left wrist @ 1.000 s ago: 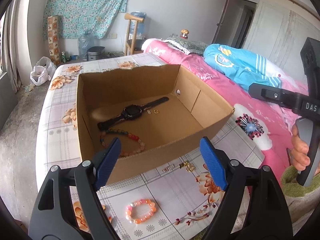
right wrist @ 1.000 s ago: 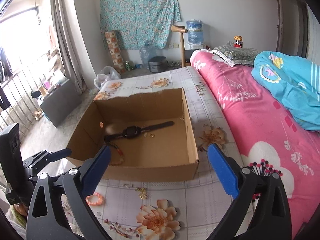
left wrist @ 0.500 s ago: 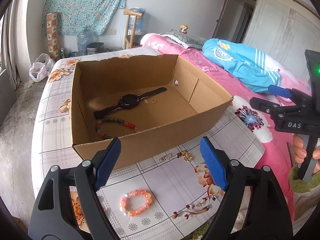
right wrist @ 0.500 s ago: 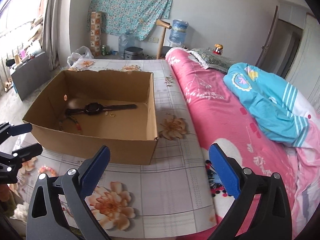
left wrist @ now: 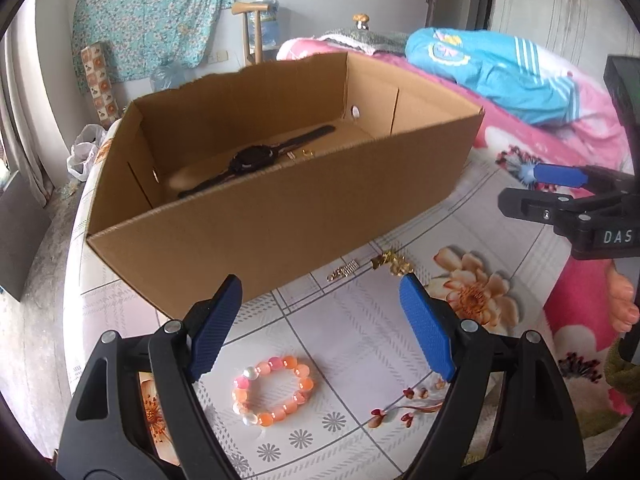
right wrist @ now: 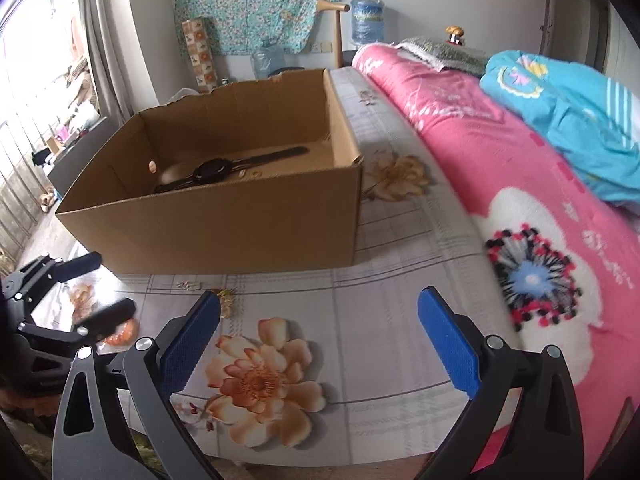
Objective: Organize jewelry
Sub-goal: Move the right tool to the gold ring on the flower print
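An open cardboard box [left wrist: 280, 216] stands on the floral sheet and holds a black watch [left wrist: 256, 158] and a small gold ring [left wrist: 308, 153]. An orange bead bracelet [left wrist: 274, 390] lies in front of the box, just below and between the blue pads of my open, empty left gripper [left wrist: 320, 328]. A gold chain [left wrist: 342, 271] and a gold trinket [left wrist: 394, 262] lie by the box's front wall. My right gripper [right wrist: 320, 344] is open and empty over a printed flower. In the right wrist view the box [right wrist: 224, 224], watch [right wrist: 212, 170] and bracelet [right wrist: 120, 330] also show.
A pink blanket [right wrist: 520, 184] and a blue quilt [right wrist: 568, 112] lie to the right on the bed. The bed's near edge [right wrist: 320, 456] is just below my right gripper. The other gripper shows at the right of the left wrist view [left wrist: 560, 192].
Both grippers have dropped lower and nearer the sheet. The box's front wall now hides the green and red bead strand inside. The orange bracelet sits closer under my left gripper.
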`<state>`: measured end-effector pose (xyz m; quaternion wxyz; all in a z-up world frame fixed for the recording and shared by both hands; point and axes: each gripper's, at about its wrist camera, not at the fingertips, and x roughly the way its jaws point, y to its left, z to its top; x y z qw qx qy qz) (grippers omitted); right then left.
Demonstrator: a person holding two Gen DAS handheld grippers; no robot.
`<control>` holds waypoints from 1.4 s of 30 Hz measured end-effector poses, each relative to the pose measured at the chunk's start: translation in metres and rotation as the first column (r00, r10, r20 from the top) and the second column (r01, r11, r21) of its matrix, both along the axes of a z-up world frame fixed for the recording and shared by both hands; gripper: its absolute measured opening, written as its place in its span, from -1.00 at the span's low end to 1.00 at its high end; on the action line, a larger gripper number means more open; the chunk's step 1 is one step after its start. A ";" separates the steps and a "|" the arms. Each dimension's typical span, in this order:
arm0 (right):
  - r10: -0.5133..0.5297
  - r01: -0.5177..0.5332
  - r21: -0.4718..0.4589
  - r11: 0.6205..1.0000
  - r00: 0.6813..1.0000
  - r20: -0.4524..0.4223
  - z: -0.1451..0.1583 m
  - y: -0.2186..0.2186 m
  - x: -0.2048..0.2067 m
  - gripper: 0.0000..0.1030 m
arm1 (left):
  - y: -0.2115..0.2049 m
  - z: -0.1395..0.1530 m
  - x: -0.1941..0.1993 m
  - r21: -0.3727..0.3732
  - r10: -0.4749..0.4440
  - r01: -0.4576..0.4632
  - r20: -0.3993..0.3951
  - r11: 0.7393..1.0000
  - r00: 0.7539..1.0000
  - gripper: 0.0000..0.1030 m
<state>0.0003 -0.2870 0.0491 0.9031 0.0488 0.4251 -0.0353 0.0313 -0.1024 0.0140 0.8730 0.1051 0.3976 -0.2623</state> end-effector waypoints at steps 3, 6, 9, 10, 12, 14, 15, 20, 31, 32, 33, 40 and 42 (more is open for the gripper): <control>0.013 -0.012 0.044 0.999 1.000 -0.026 -0.014 0.006 0.008 0.65 | -0.008 -0.009 0.002 0.034 -0.022 0.023 -0.006 0.999 1.000 0.50; 0.026 -0.024 0.043 0.999 0.998 -0.059 -0.028 0.014 0.017 0.39 | -0.016 -0.015 0.003 0.072 -0.044 0.043 0.012 0.997 0.999 0.50; 0.055 -0.051 0.057 0.997 0.995 -0.087 -0.038 0.022 0.026 0.14 | -0.022 -0.021 0.005 0.098 -0.053 0.051 0.019 0.994 0.998 0.50; 0.065 -0.060 0.054 0.997 0.993 -0.094 -0.041 0.025 0.028 0.12 | -0.022 -0.023 0.006 0.102 -0.056 0.054 0.017 0.993 0.998 0.50; 0.087 -0.083 0.040 0.996 0.991 -0.104 -0.045 0.032 0.032 0.00 | -0.024 -0.026 0.007 0.108 -0.058 0.056 0.013 0.993 0.998 0.50; 0.111 -0.109 0.029 0.994 0.988 -0.110 -0.046 0.038 0.036 -0.05 | -0.025 -0.029 0.010 0.119 -0.060 0.059 0.011 0.991 0.998 0.50; 0.122 -0.120 0.025 0.992 0.986 -0.113 -0.048 0.040 0.038 -0.10 | -0.026 -0.031 0.011 0.123 -0.062 0.061 0.010 0.990 0.998 0.50; 0.158 -0.161 -0.011 0.987 0.978 -0.133 -0.053 0.051 0.043 -0.27 | -0.033 -0.035 0.012 0.132 -0.078 0.077 0.001 0.988 0.997 0.50; 0.198 -0.203 -0.017 0.979 0.969 -0.150 -0.057 0.058 0.049 -0.37 | -0.032 -0.041 0.012 0.144 -0.080 0.081 -0.014 0.986 0.997 0.50; 0.200 -0.205 -0.021 0.978 0.968 -0.153 -0.058 0.060 0.050 -0.40 | -0.033 -0.041 0.012 0.145 -0.079 0.080 -0.015 0.986 0.997 0.50; 0.203 -0.209 -0.023 0.978 0.967 -0.151 -0.058 0.060 0.050 -0.43 | -0.032 -0.041 0.012 0.146 -0.078 0.079 -0.015 0.986 0.997 0.50; 0.199 -0.205 -0.015 0.979 0.966 -0.167 -0.059 0.058 0.042 -0.58 | -0.035 -0.044 0.012 0.154 -0.075 0.077 -0.022 0.985 0.997 0.50; 0.196 -0.200 -0.007 0.980 0.965 -0.172 -0.059 0.054 0.039 -0.58 | -0.036 -0.046 0.012 0.156 -0.073 0.076 -0.026 0.985 0.997 0.50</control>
